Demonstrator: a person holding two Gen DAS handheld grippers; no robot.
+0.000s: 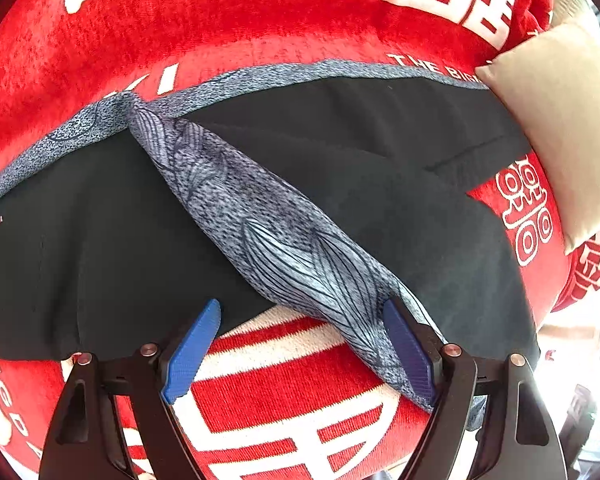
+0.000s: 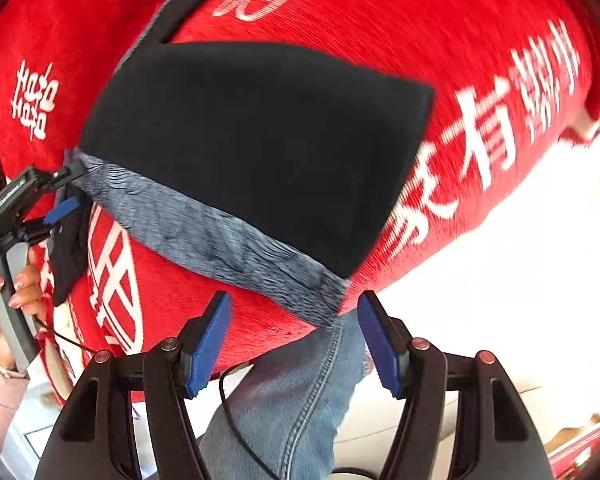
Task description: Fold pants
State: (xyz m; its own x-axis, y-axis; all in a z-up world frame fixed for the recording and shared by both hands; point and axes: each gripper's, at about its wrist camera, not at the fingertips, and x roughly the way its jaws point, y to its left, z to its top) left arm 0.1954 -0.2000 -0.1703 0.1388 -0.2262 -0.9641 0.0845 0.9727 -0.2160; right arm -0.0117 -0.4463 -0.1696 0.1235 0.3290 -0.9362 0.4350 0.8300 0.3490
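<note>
Black pants (image 1: pixel 100 248) with a grey leaf-patterned side band (image 1: pixel 284 236) lie spread on a red cloth (image 1: pixel 220 28) printed with white characters. My left gripper (image 1: pixel 300 352) hangs open over the pants' near edge. The grey band runs beside its right pad (image 1: pixel 410 352), and nothing is pinched. In the right wrist view a black pant leg (image 2: pixel 252 148) ends in the grey band (image 2: pixel 220 240). My right gripper (image 2: pixel 294 344) stands open just below the band's corner, its pads apart from the fabric. The left gripper (image 2: pixel 66 190) shows at the left edge.
A beige cushion (image 1: pixel 560 128) rests on the pants' far right corner. A hand (image 2: pixel 4 292) holds the left gripper's handle, and a leg in blue jeans (image 2: pixel 292 392) stands below the red cloth's front edge. A black cable (image 2: pixel 228 408) hangs there.
</note>
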